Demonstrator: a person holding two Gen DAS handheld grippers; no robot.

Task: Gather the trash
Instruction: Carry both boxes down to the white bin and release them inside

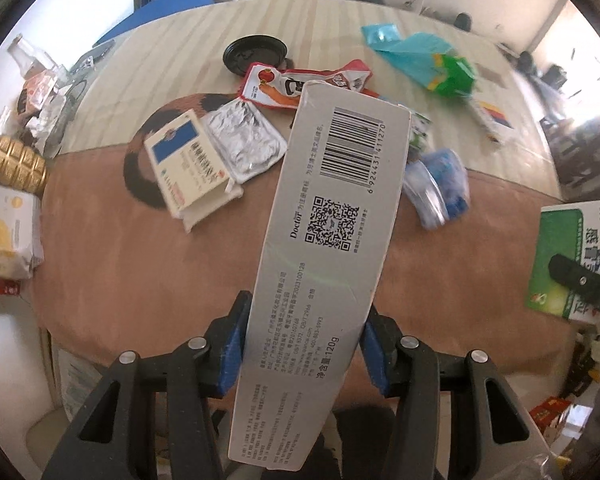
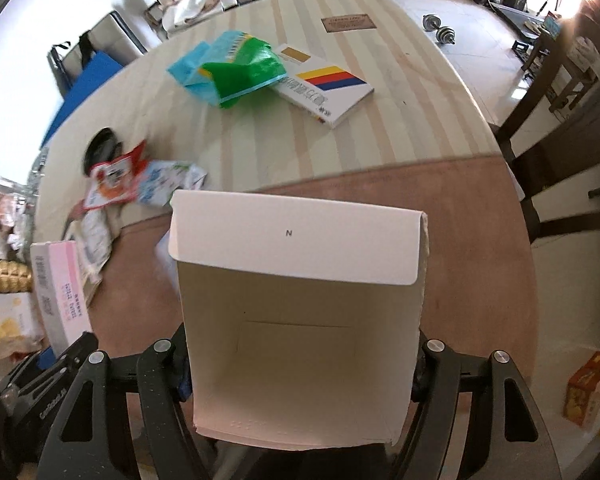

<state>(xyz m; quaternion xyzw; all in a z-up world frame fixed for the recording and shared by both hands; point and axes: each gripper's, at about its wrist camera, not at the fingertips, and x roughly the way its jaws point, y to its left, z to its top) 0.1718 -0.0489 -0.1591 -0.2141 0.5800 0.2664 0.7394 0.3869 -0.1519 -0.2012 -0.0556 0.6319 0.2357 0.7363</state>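
Grey toothpaste box [image 1: 332, 216] printed with black barcode; white carton [image 2: 300, 320] plain; table [image 2: 400, 92] striped beige, brown at near edge; wrapper [image 2: 236, 68] green-turquoise.

Matt grey cardboard toothpaste box [image 1: 332, 216]; crinkled shiny foil blister pack [image 1: 242, 140]; glossy red plastic wrapper [image 1: 300, 84]; matt white card box [image 2: 300, 320]; smooth striped tabletop [image 2: 380, 120].
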